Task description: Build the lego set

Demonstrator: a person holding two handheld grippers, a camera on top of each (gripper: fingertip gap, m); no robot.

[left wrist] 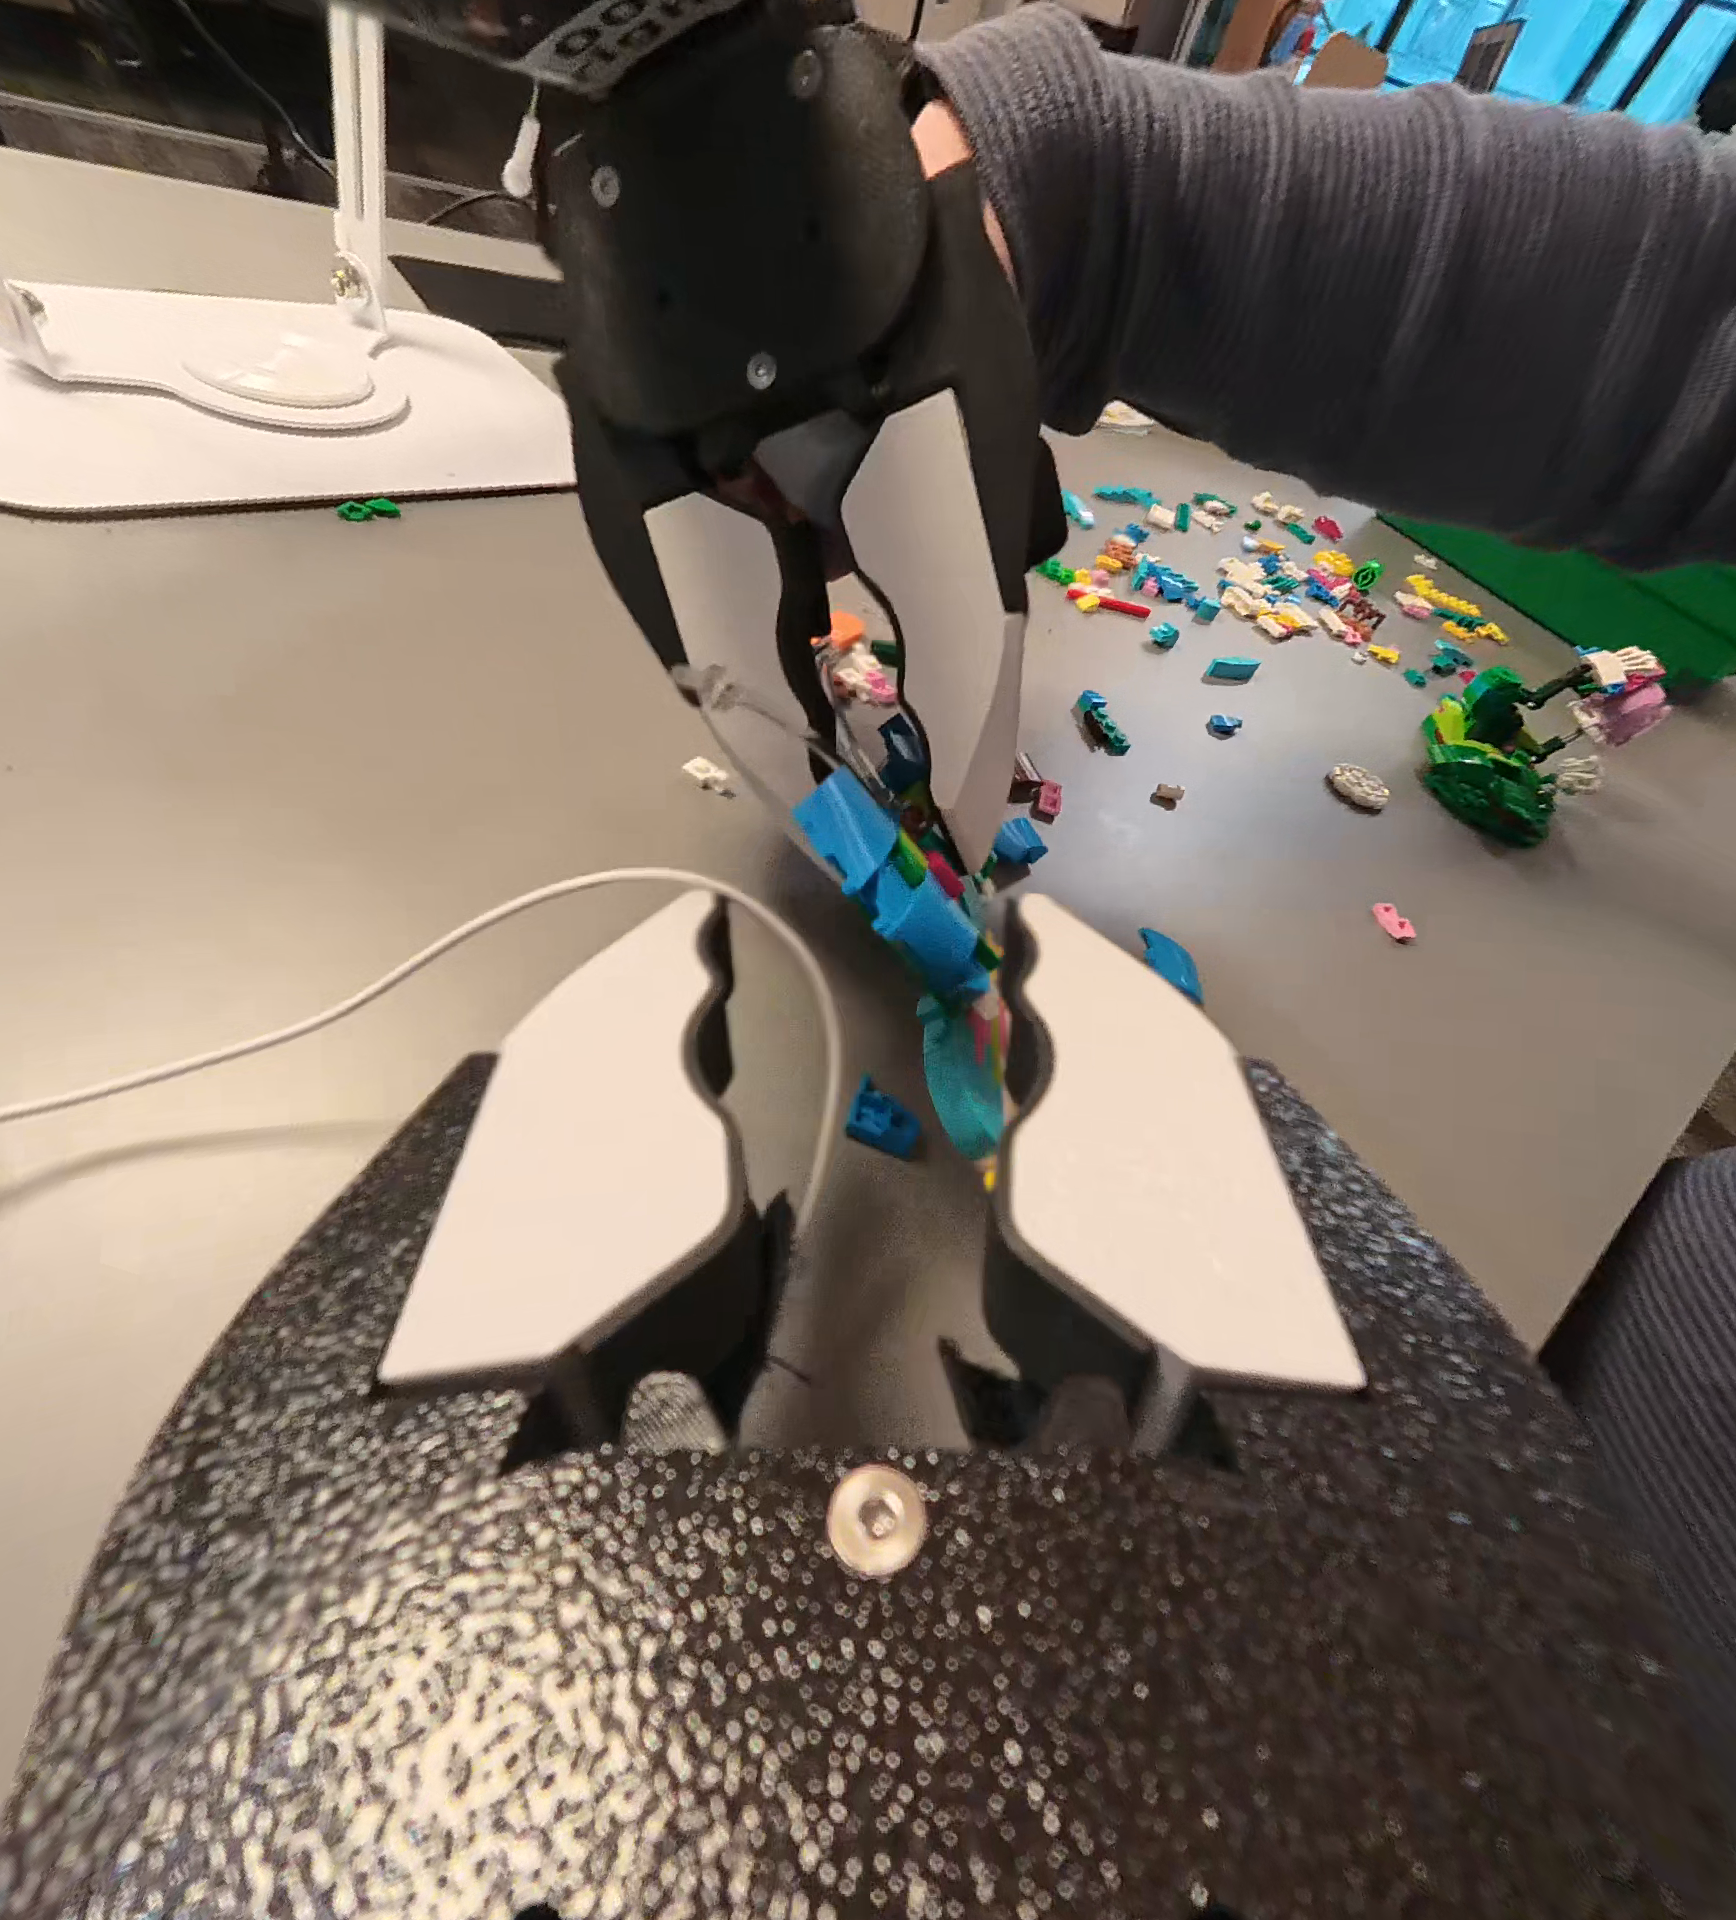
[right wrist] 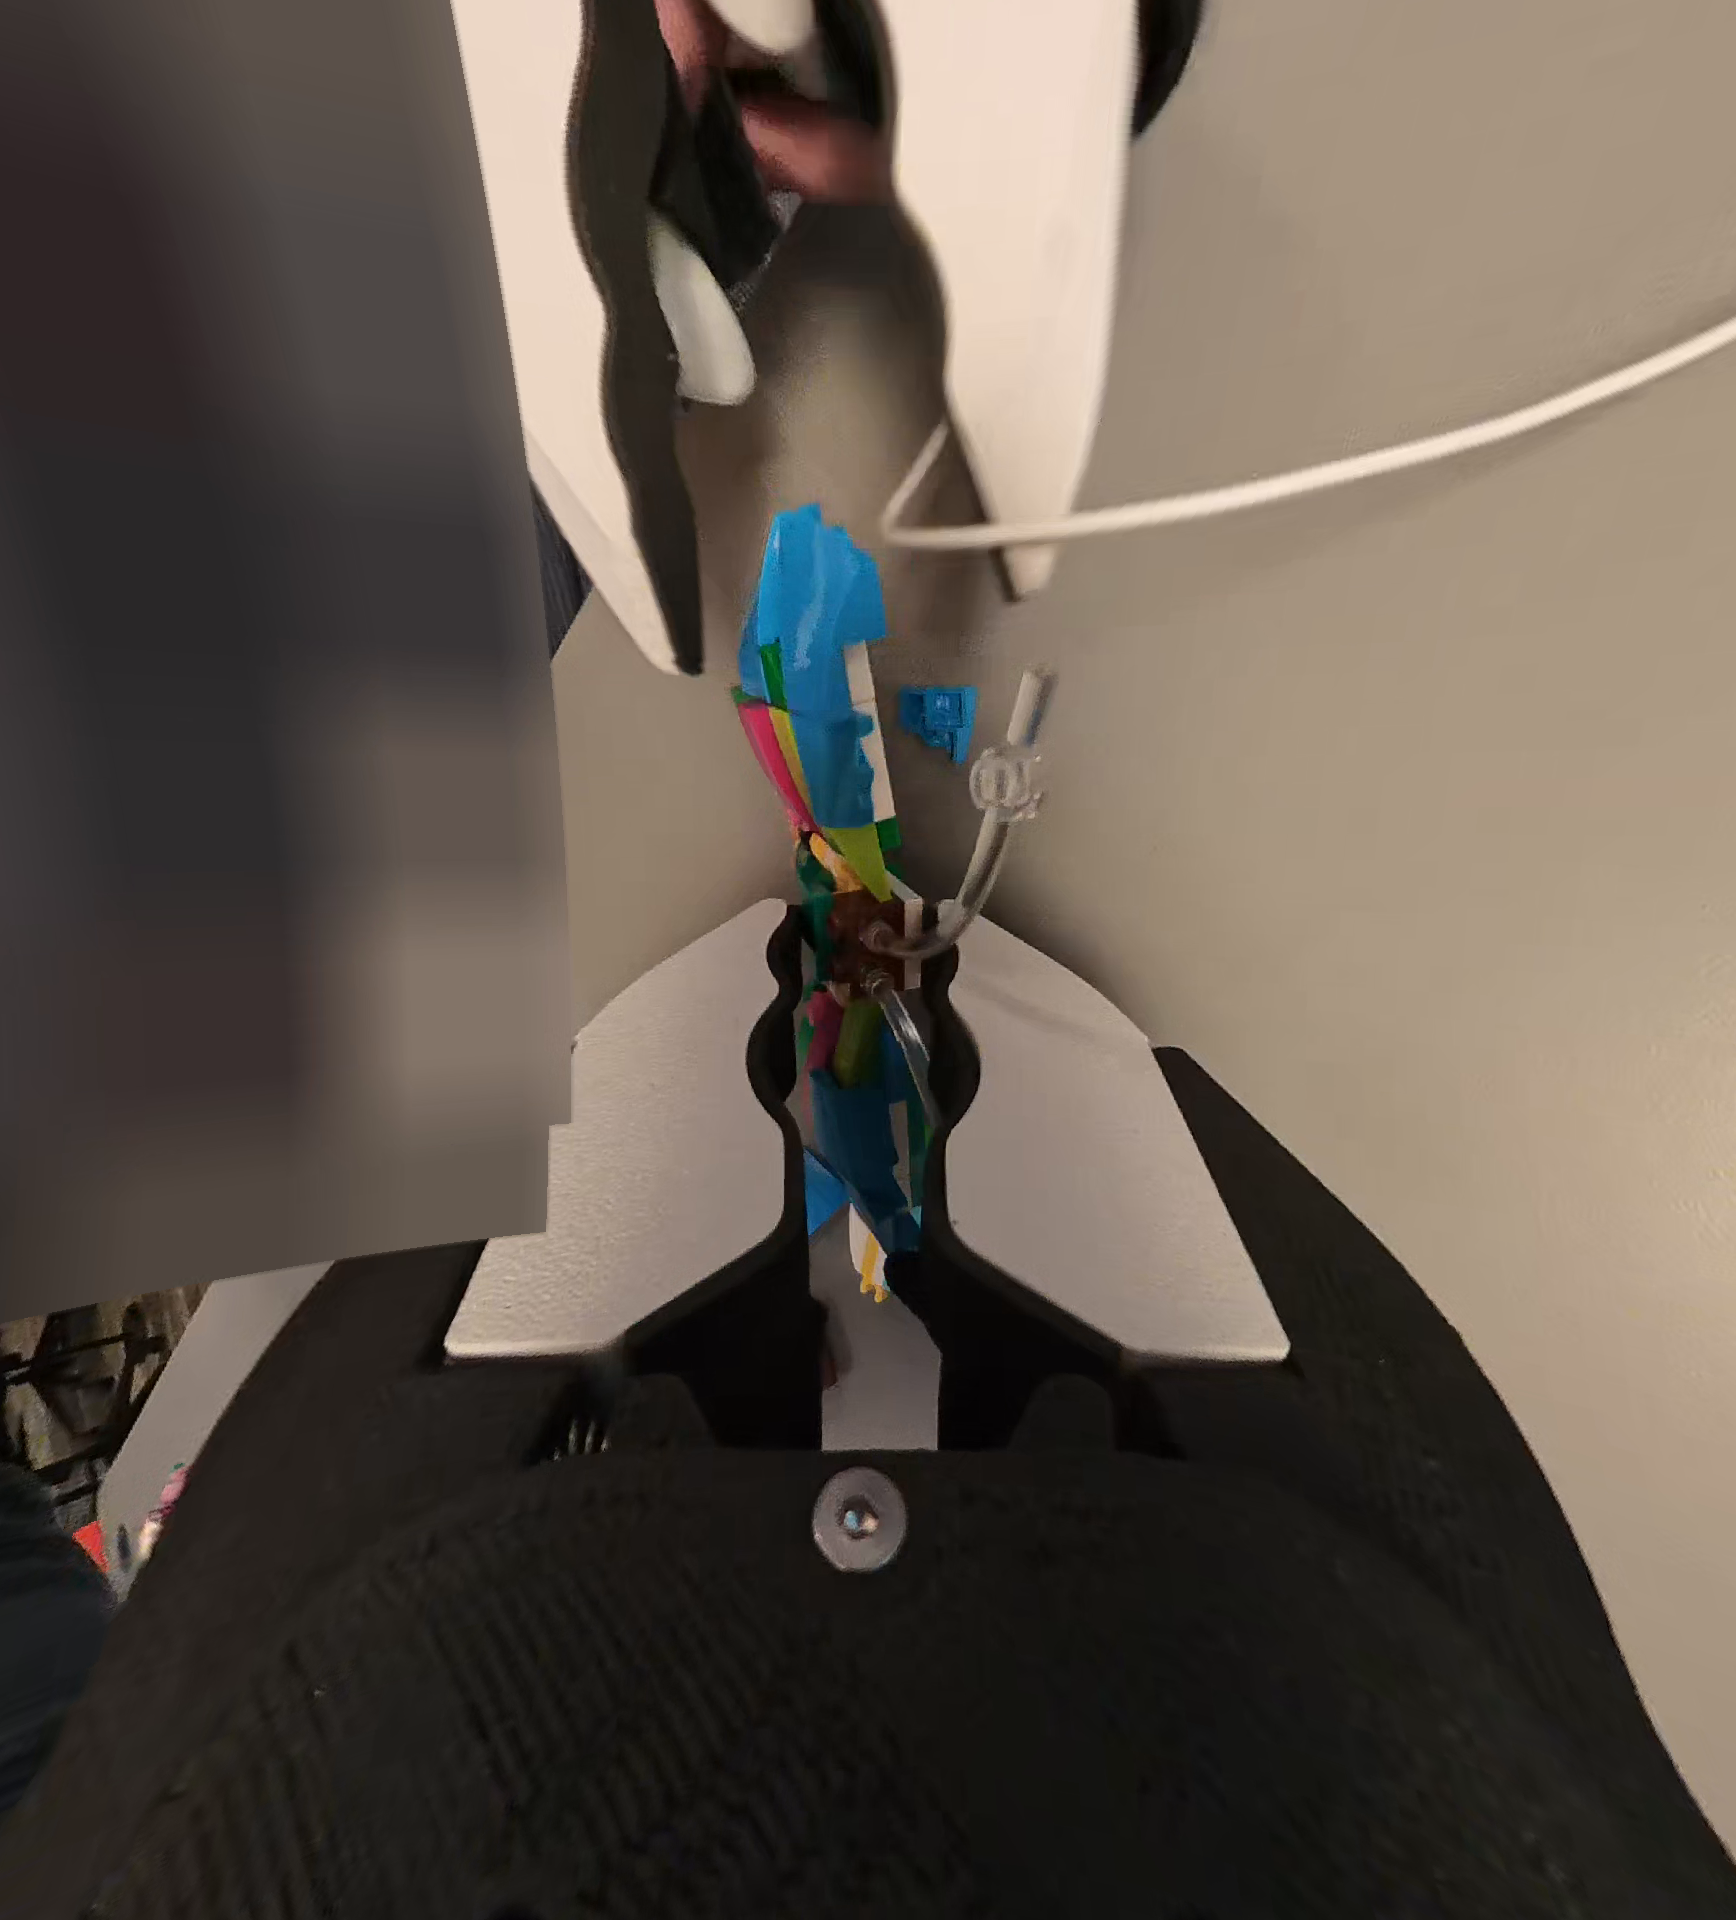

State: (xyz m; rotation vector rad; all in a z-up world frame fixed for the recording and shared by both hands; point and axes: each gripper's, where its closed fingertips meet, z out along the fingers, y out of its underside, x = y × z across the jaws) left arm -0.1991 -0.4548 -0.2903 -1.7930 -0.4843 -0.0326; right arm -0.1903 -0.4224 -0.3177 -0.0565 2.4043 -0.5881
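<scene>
Lego pieces, many-coloured plastic bricks, lie scattered (left wrist: 1259,592) across the right of the left wrist view, on the broad pale grey bench (left wrist: 220,779) that fills both views. A white flat-based stand (left wrist: 168,416) sits at upper left of that view, and a green-and-pink part-built model (left wrist: 1498,748) stands at right, well apart from the claws.

At centre, the long blue, green and pink brick assembly (right wrist: 822,727) is the piece in hand. The right claw (right wrist: 864,997) is clamped on its near end, with a clear curved plastic stem (right wrist: 989,821) sprouting from the gripped part. In the left wrist view this claw reaches down from the top of the frame.

The assembly's long axis runs almost straight from the right claw toward the left claw (left wrist: 864,935), which sits with its jaws apart and nothing between them. The assembly's free blue tip (left wrist: 963,1091) points into that gap, just beside the right-hand finger. The left claw is therefore the nearer free one, and closing on the tip looks like the likely next move; it would need to line up along that axis.

A white cable (left wrist: 376,997) loops across the bench at left, close to the left claw's finger. A small loose blue brick (left wrist: 883,1117) lies on the bench just below the tip.
</scene>
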